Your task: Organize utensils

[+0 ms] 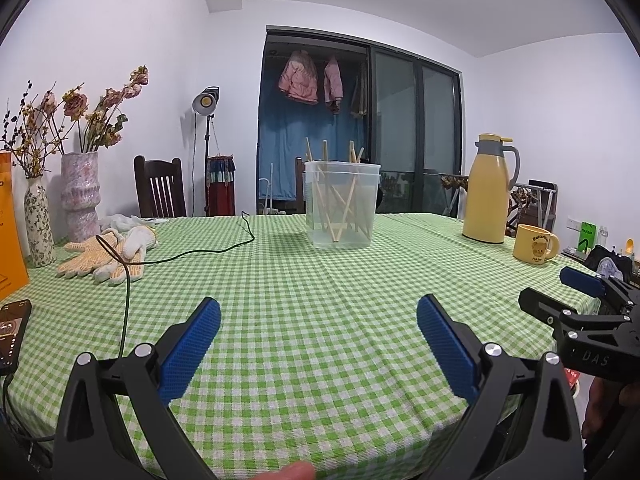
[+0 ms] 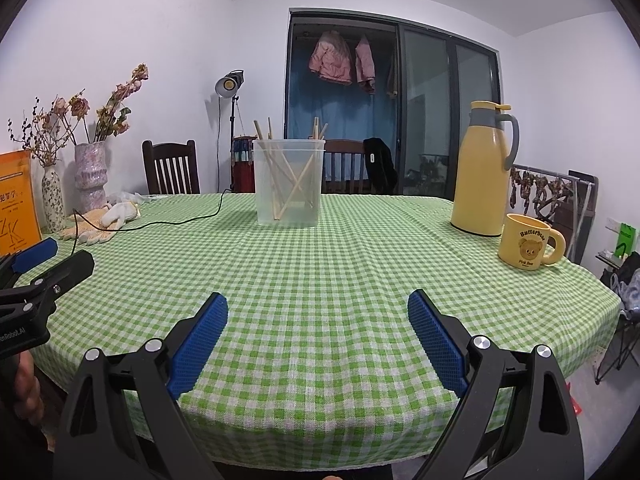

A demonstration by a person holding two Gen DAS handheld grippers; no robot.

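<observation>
Your chopsticks point(image 2: 294, 178) cross inside the frosted container point(image 2: 289, 184), so their count is unclear. On the worktop point(image 2: 340, 280), your left claw point(image 1: 319, 332) and right claw point(image 2: 318, 328) both gape, holding nothing; one mug point(image 2: 528, 246) stands beside one flask point(image 2: 480, 172).

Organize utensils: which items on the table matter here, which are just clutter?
Job:
chopsticks, standing crossed in the clear container
left gripper and right gripper, both open, empty

Clutter:
yellow thermos
bear mug
work gloves
flower vases
green cable
phone

Checked table point(image 2: 340, 280): tub point(image 2: 289, 184), thermos point(image 2: 480, 176), mug point(image 2: 528, 246)
</observation>
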